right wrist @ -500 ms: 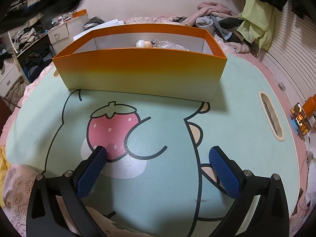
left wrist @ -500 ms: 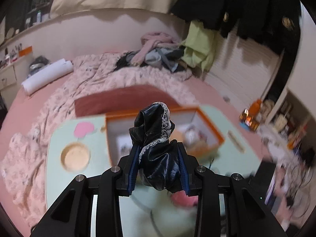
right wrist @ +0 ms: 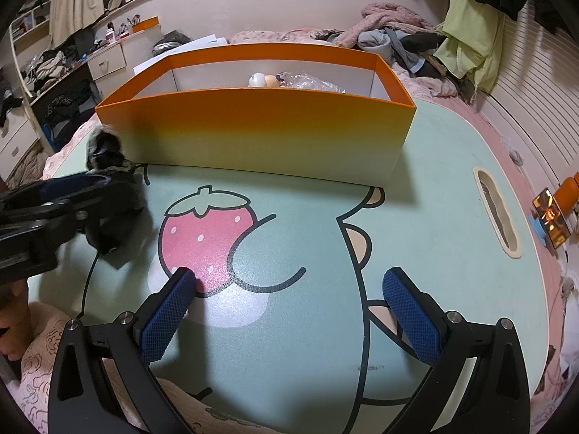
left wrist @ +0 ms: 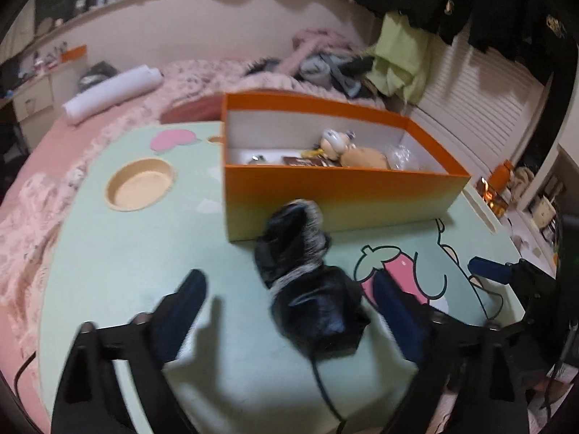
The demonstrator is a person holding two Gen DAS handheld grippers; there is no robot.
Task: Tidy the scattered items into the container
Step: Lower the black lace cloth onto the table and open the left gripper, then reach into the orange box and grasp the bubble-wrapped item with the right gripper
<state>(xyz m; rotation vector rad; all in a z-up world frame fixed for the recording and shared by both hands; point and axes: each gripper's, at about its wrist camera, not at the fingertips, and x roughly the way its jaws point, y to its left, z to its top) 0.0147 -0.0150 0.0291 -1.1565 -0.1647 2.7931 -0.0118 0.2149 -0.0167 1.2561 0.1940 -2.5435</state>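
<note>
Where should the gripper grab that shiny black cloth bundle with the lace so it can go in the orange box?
Probably best around the fat lower lump of the black bundle, coming from above with one pad on each side. That part is widest and nearest, lying on the green table between the open left gripper pads. The thinner lace end leans toward the orange box and looks floppier.

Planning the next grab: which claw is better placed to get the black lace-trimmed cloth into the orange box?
The left claw: open, with the black cloth between its fingers, beside the orange box. The right claw hangs open over bare table.
</note>
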